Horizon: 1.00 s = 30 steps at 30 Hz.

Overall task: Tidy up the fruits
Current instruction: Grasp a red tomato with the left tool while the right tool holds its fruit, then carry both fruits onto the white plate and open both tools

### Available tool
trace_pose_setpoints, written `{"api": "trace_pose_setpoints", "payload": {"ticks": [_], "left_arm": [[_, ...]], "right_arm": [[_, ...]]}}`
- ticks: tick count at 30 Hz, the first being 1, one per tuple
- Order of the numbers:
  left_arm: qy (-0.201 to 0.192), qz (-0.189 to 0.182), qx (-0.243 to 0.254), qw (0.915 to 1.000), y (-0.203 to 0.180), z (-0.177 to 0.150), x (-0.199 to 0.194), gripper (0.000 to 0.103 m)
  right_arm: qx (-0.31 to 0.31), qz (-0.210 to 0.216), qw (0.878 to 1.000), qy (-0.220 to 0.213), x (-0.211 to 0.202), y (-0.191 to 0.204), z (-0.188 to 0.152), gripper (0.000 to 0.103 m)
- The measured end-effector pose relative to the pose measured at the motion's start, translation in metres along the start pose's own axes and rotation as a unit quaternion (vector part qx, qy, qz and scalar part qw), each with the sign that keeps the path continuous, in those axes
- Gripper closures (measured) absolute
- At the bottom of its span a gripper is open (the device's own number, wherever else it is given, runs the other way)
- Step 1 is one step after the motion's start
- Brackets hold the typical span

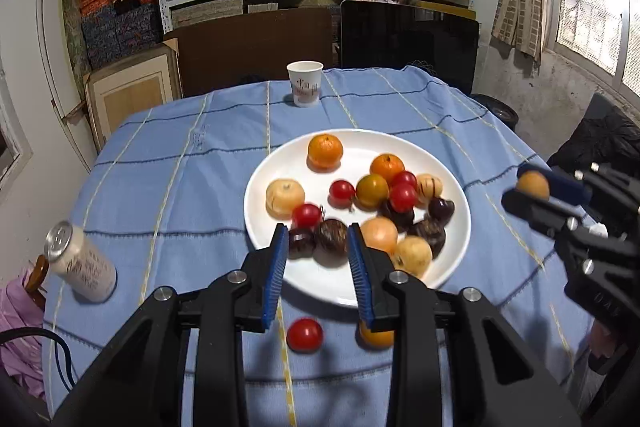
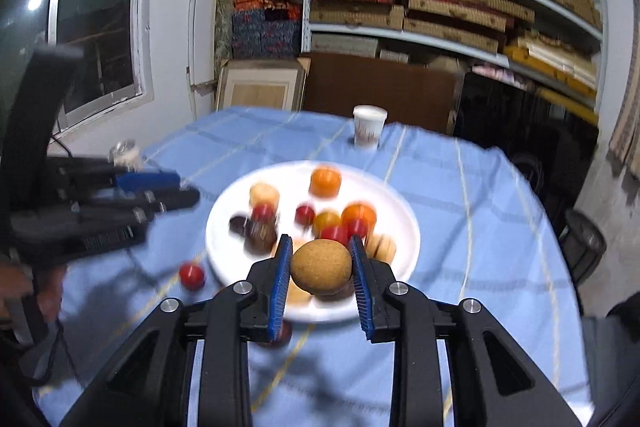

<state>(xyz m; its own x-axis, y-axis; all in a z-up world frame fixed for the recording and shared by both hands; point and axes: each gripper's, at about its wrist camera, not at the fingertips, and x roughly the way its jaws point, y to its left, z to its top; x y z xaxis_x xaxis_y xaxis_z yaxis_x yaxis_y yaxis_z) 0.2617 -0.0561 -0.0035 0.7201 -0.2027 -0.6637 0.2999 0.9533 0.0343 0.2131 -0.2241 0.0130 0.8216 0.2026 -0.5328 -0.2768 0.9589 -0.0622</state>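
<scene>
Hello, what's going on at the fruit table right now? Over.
Right gripper shut on a tan round fruit, above the plate. Left gripper shut, empty. Red tomato off the plate. Nothing blocking.

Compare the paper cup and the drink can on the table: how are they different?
The paper cup stands at the far edge of the table, beyond the plate; the drink can stands near the left edge, closer to the camera. The cup is open on top and widens upward; the can has a closed metal lid and straight sides. Both are pale, printed, and upright on the blue cloth.
</scene>
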Motion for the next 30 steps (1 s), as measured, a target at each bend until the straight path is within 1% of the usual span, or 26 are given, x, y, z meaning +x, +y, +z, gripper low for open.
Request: {"api": "trace_pose_setpoints", "payload": {"ticks": [2, 5, 7, 9, 10, 13, 14, 15, 16, 17, 19, 20, 22, 24, 25, 26, 27, 30], "left_arm": [[0.001, 0.004, -0.001, 1.0000, 0.000, 0.010, 0.011, 0.073], [0.010, 0.005, -0.007, 0.9999, 0.006, 0.020, 0.026, 0.073], [0.022, -0.006, -0.008, 0.9997, 0.011, 0.016, 0.030, 0.073], [0.036, -0.014, 0.003, 0.9992, 0.014, -0.001, 0.028, 0.073], [0.045, -0.016, 0.011, 0.9988, 0.015, -0.012, 0.029, 0.072], [0.080, -0.013, 0.031, 0.9963, 0.015, -0.052, 0.038, 0.072], [0.090, -0.006, 0.041, 0.9951, 0.012, -0.064, 0.044, 0.072], [0.094, 0.001, 0.048, 0.9944, 0.011, -0.071, 0.048, 0.069], [0.090, 0.002, 0.049, 0.9947, 0.010, -0.076, 0.050, 0.050], [0.089, 0.011, 0.050, 0.9948, 0.009, -0.078, 0.052, 0.040], [0.089, 0.023, 0.059, 0.9940, 0.007, -0.080, 0.060, 0.033], [0.093, 0.025, 0.058, 0.9937, 0.008, -0.081, 0.063, 0.031], [0.106, 0.020, 0.047, 0.9930, 0.012, -0.083, 0.071, 0.031], [0.100, 0.013, 0.037, 0.9942, 0.015, -0.084, 0.071, 0.033], [0.093, 0.015, 0.040, 0.9948, 0.015, -0.083, 0.070, 0.047], [0.090, 0.014, 0.045, 0.9948, 0.013, -0.083, 0.069, 0.073], [0.089, 0.014, 0.047, 0.9948, 0.012, -0.084, 0.068, 0.075], [0.079, 0.005, 0.041, 0.9960, 0.011, -0.082, 0.060, 0.075]], "right_arm": [[0.001, -0.002, 1.000, 0.004, 0.017, -0.006, 0.019, 0.073], [0.005, -0.013, 1.000, 0.016, 0.039, -0.012, 0.033, 0.073], [0.013, 0.008, 1.000, 0.013, 0.036, -0.011, 0.034, 0.073], [0.009, 0.026, 1.000, 0.008, 0.028, -0.005, 0.025, 0.073], [0.003, 0.039, 0.999, 0.007, 0.022, 0.001, 0.016, 0.073], [-0.003, 0.058, 0.998, 0.013, 0.011, 0.012, -0.012, 0.073], [0.002, 0.065, 0.998, 0.018, 0.010, 0.014, -0.019, 0.073], [0.008, 0.071, 0.997, 0.023, 0.009, 0.015, -0.026, 0.073], [0.014, 0.073, 0.997, 0.030, 0.010, 0.015, -0.033, 0.073], [0.019, 0.072, 0.997, 0.033, 0.011, 0.015, -0.037, 0.073], [0.026, 0.070, 0.996, 0.040, 0.011, 0.014, -0.042, 0.073], [0.028, 0.069, 0.996, 0.041, 0.010, 0.014, -0.043, 0.073], [0.024, 0.069, 0.997, 0.038, 0.006, 0.016, -0.044, 0.073], [0.021, 0.067, 0.997, 0.035, 0.003, 0.015, -0.045, 0.073], [0.023, 0.068, 0.997, 0.036, 0.002, 0.014, -0.046, 0.073], [0.027, 0.070, 0.997, 0.037, 0.003, 0.013, -0.047, 0.073], [0.032, 0.071, 0.996, 0.039, 0.003, 0.012, -0.047, 0.073], [0.038, 0.073, 0.996, 0.039, 0.003, 0.010, -0.048, 0.073]]}}
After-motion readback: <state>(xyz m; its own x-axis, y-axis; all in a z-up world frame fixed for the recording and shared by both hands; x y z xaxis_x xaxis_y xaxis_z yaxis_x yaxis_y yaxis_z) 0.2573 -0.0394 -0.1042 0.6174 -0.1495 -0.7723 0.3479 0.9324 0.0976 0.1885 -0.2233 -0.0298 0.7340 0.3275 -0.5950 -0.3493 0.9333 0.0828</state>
